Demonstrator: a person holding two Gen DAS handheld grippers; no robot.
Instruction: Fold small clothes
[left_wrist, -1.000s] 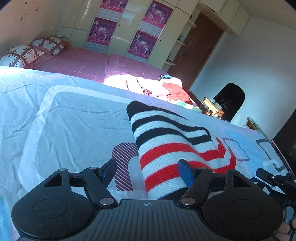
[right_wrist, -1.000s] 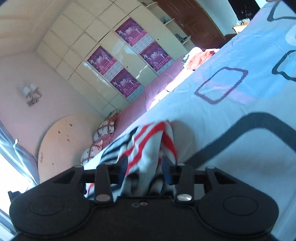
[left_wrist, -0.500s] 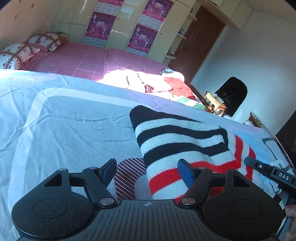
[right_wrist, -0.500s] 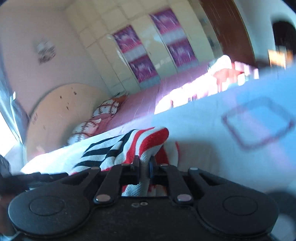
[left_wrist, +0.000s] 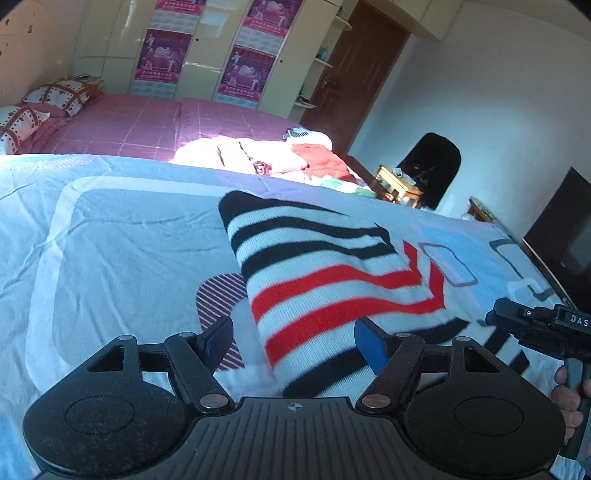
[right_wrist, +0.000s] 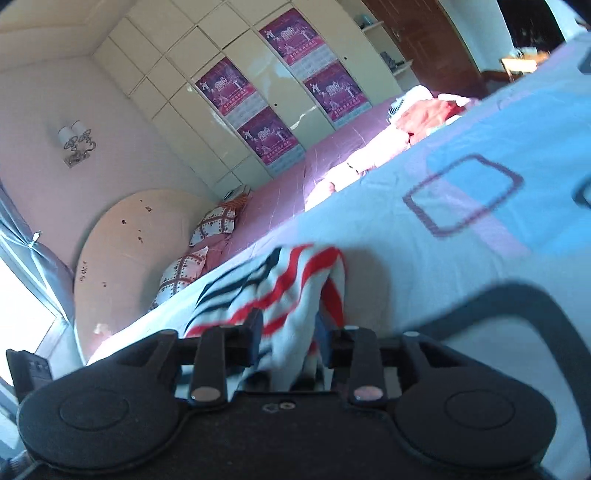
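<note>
The small knitted garment (left_wrist: 325, 273) is showing white with black stripes at its far end and red stripes nearer, and it is lying on a light blue bed sheet (left_wrist: 122, 240) printed with grey panels, dark outlined squares and a purple striped patch. Behind, the other bed cover (left_wrist: 129, 125) is showing pink checks, the pillows (left_wrist: 55, 92) are wearing white and brown-red patterns, and magenta posters (left_wrist: 162, 55) are hanging on cream wardrobe doors (left_wrist: 110, 44).

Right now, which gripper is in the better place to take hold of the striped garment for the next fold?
Probably the right gripper: the striped garment lies bunched between its open fingers, so closing would catch it. The left gripper is open too, but only a flat layer lies between its fingers.
</note>
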